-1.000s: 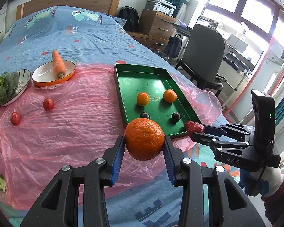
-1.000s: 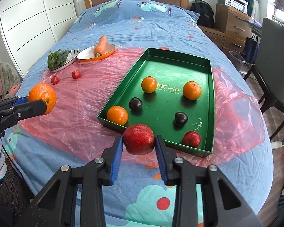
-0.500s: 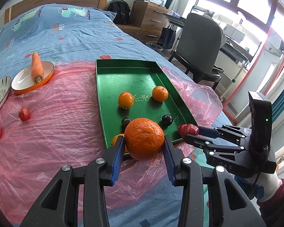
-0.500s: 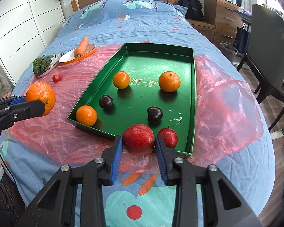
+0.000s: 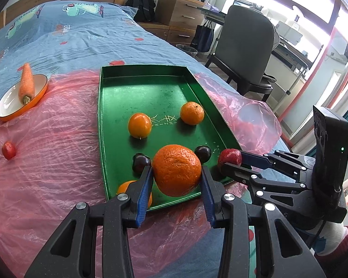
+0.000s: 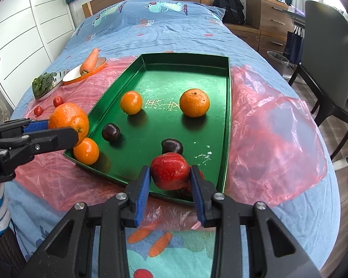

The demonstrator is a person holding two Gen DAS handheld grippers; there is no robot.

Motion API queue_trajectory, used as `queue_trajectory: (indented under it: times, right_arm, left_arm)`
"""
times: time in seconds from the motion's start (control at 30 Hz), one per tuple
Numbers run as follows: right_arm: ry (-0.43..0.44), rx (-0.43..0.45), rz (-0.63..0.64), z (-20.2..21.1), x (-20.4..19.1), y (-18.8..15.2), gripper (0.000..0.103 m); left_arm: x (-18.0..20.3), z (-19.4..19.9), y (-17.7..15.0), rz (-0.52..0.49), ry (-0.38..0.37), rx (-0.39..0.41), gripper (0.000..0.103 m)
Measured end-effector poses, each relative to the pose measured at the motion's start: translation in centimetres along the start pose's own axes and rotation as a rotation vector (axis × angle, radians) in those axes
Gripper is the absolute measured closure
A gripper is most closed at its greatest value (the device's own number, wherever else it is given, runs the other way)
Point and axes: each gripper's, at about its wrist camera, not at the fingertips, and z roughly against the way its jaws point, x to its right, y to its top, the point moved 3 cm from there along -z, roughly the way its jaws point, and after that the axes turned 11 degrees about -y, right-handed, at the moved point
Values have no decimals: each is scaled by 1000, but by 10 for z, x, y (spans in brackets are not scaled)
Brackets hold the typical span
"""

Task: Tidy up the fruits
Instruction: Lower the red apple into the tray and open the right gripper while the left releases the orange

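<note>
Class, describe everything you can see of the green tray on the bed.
The green tray is rectangular and shallow, with low upright walls, a glossy, metal-looking floor and pale lettering at its centre. It lies flat on pink plastic sheeting spread over the bed. Inside lie three oranges and two dark round fruits.

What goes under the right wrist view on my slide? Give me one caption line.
Right gripper carries a red apple over the green tray's near edge while the left gripper brings a large orange.

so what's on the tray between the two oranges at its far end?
Only bare green tray floor with pale printed lettering between the left orange and the right orange; no fruit. Clearest in the right wrist view.
</note>
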Motion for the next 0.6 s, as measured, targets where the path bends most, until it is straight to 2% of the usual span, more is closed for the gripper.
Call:
queue_trajectory:
  times: [0.37, 0.6]
  right_arm:
    - [6, 34, 10, -13, 1, 22, 45]
    - [6, 19, 41, -29, -8, 24, 45]
  left_arm:
    - [5, -31, -4, -18, 13, -49, 68]
    - [-2, -46, -12, 2, 12, -76, 68]
